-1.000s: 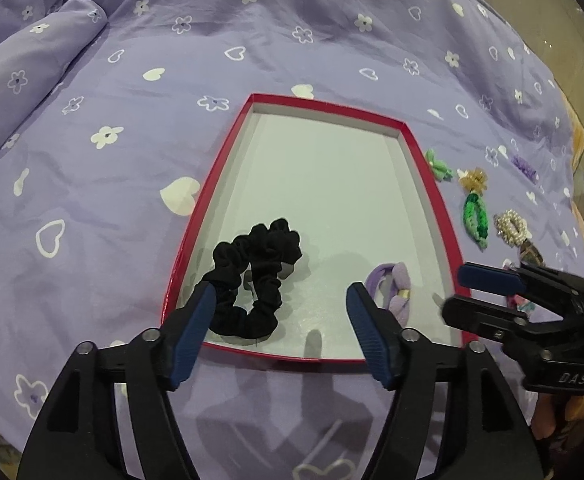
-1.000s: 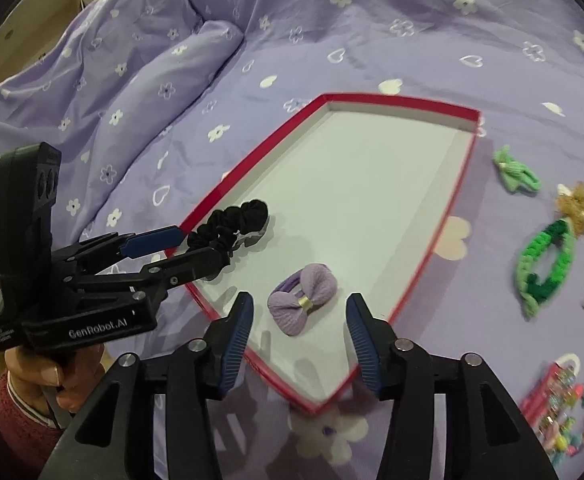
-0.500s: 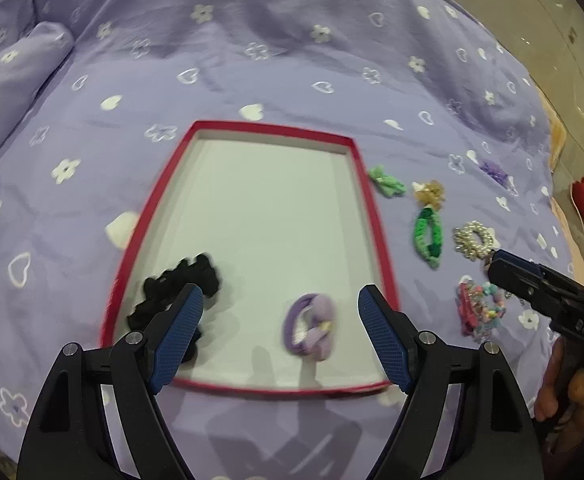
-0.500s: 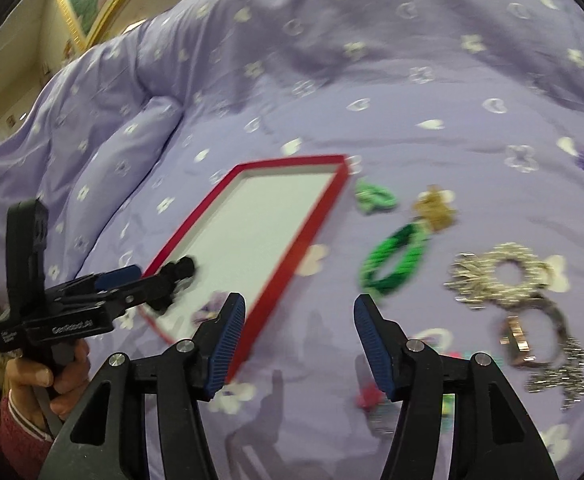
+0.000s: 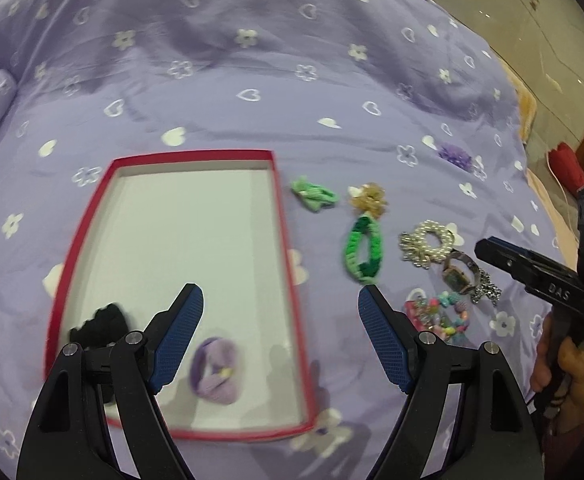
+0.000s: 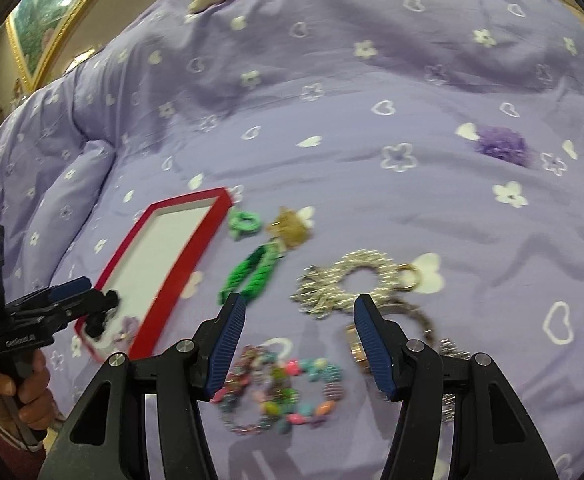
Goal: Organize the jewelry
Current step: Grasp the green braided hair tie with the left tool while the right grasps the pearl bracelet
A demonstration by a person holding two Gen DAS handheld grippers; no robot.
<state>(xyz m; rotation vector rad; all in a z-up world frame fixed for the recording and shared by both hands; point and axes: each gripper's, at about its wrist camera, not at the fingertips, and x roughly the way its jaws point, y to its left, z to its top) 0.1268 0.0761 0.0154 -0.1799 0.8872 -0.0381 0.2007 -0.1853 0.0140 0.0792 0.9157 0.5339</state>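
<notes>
With 2 hair pieces in the red tray (image 5: pixel 288 280), fetching the next is in hand: the right gripper (image 6: pixel 300 340) hovers spread and empty, beaded bracelet (image 6: pixel 280 396) at its 6 o'clock. It likely must dip and pinch there; the left gripper (image 5: pixel 280 336), also spread and empty, waits over the tray's right edge.

Soft, even indoor light from above, no hard glare. Faint shadows of the fingers on the white floor of the red tray (image 5: pixel 288 248) and on the purple bedspread (image 6: pixel 372 160). Motion blur over the small items in both views. Strong fisheye bending, black corners.
</notes>
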